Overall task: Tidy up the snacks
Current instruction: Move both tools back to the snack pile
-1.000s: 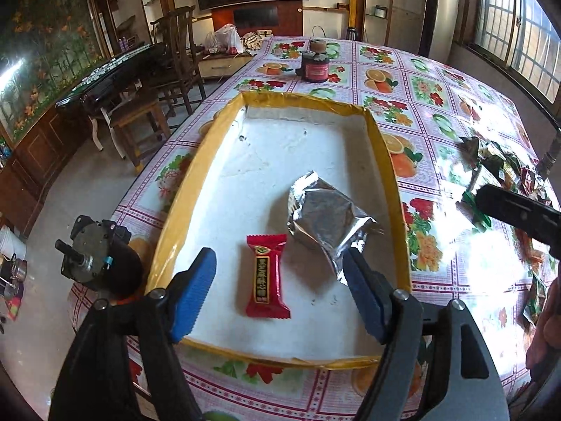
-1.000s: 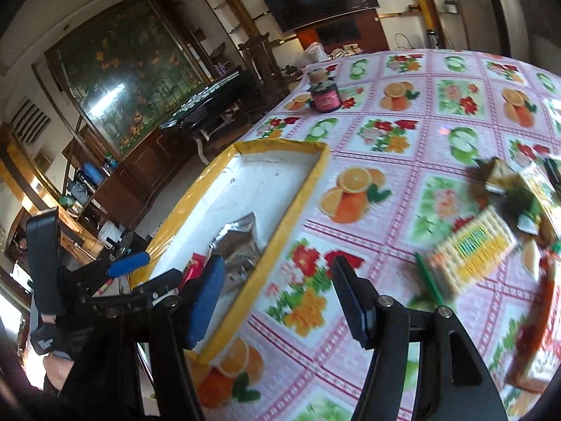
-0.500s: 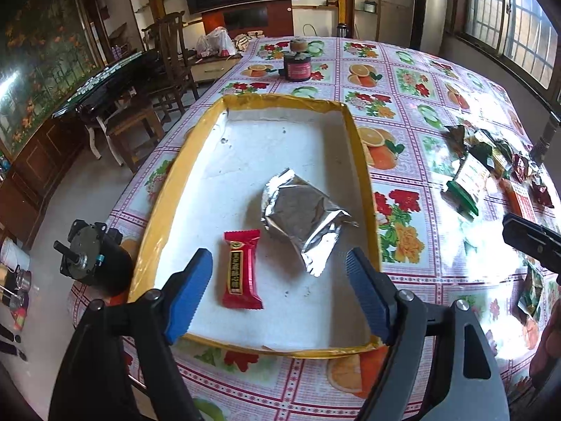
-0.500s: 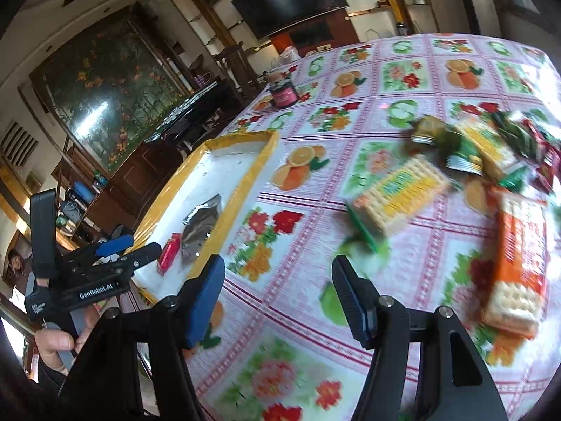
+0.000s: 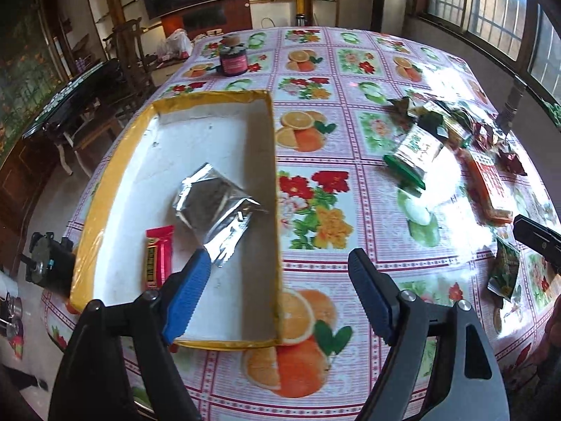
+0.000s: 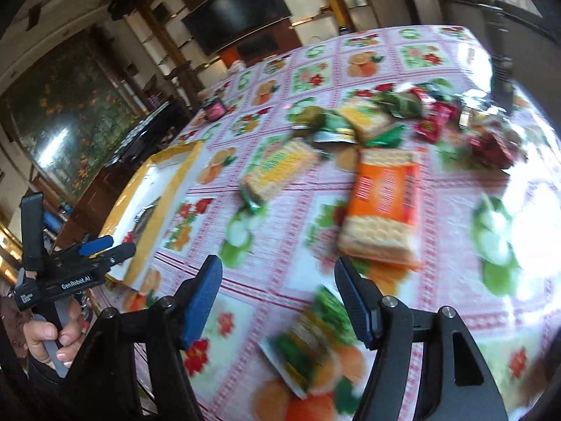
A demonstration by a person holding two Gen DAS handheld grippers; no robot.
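- While I hold both tools above the table, my left gripper [image 5: 280, 287] has its jaws spread wide with nothing between them, hanging over the near right corner of the yellow-rimmed tray [image 5: 277, 189].
- My right gripper [image 6: 278, 291] is likewise spread and holds nothing; its view is blurred.
- Nearest to it, just beyond its fingertips, a small green and yellow packet [image 6: 308, 347] lies flat on the fruit-print tablecloth [image 6: 466, 294].
- Inside the tray on its white floor, a red candy bar [image 5: 158, 258] lies close to the near left side, and a silver foil pouch [image 5: 215, 210] lies just beyond it toward the middle; the two look close together, though I cannot tell whether they touch.
- Past the right gripper, an orange cracker pack [image 6: 384, 207] lies on the cloth, with a yellow cracker pack [image 6: 278, 170] to its left and apart from it.
- Farther still, a loose heap of green and red wrapped snacks [image 6: 403, 112] spreads across the cloth, well apart from the tray.
- In the right wrist view I see my left hand [image 6: 52, 333] gripping the left tool's handle near the tray's corner.
- At the far end of the table stands a dark jar with a pink label [image 5: 233, 60].
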